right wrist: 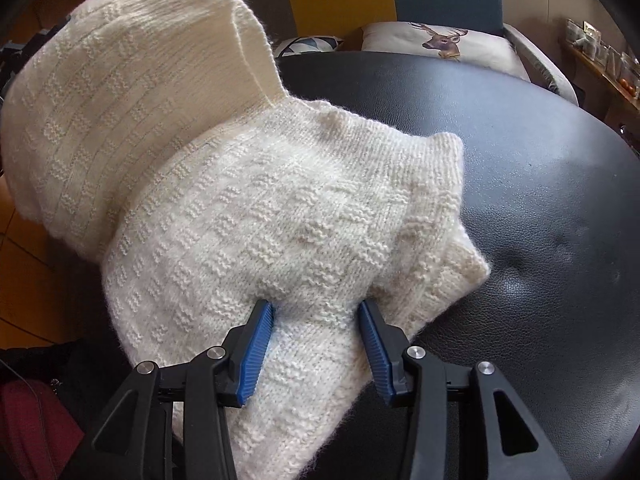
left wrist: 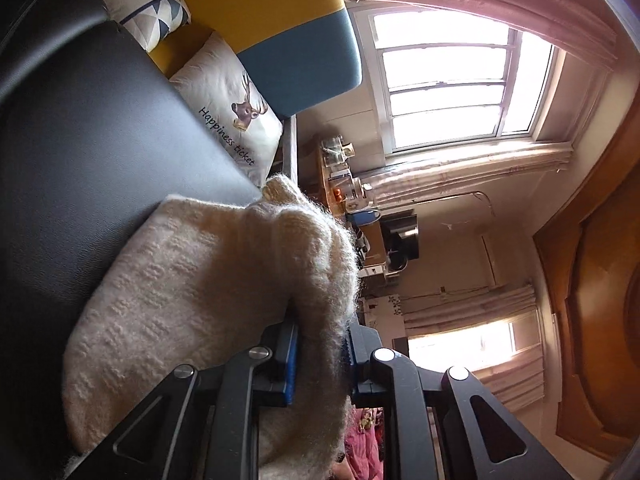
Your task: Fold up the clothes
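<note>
The cream knitted sweater lies partly on the black leather seat, one end lifted clear of it. The left gripper is clamped on a raised fold, likely to carry it over. The right gripper stands spread, pressing the knit flat as an anchor.

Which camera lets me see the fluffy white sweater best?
The right wrist view: the sweater spreads across the black cushion, knit pattern clear. The left wrist view shows only a bunched edge pinched in the left gripper.
</note>
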A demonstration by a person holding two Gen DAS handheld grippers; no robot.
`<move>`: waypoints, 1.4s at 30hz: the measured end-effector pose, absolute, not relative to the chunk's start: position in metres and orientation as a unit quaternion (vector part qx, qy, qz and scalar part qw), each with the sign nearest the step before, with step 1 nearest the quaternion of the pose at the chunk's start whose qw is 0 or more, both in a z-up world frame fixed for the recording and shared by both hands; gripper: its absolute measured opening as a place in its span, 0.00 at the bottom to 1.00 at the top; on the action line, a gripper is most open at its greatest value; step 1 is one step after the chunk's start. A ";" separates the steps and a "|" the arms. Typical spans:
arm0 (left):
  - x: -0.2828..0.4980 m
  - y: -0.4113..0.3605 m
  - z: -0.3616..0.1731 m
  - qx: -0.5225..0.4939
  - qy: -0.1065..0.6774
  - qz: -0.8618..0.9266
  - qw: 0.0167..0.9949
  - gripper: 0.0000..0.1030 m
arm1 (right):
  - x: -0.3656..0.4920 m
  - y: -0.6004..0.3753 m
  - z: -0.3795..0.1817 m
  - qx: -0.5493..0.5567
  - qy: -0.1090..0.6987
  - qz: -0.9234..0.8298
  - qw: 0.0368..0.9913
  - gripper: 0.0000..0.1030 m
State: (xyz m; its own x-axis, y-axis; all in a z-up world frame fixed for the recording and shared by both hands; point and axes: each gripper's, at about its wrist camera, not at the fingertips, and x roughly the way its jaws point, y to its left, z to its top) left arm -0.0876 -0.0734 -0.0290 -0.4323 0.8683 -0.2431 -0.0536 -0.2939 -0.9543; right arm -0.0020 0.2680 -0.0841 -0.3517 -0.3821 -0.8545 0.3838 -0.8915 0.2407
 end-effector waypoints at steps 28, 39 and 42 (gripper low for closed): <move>-0.001 0.045 0.002 -0.401 0.015 0.838 0.369 0.78 | -0.015 0.278 -0.100 0.477 -0.077 -0.836 0.262 0.46; 0.069 0.092 -0.054 -0.256 0.354 0.824 0.361 0.97 | -0.013 0.275 -0.097 0.479 -0.082 -0.837 0.250 0.46; 0.056 0.110 -0.065 -0.257 0.372 0.818 0.354 0.95 | -0.011 0.280 -0.098 0.472 -0.098 -0.839 0.253 0.46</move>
State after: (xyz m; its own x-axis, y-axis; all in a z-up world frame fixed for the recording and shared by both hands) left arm 0.0562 0.1098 -0.0650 -0.6164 0.3889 -0.6847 -0.7716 -0.4719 0.4265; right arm -0.0106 0.2796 -0.0978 -0.4274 -0.5164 -0.7421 0.3321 -0.8531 0.4024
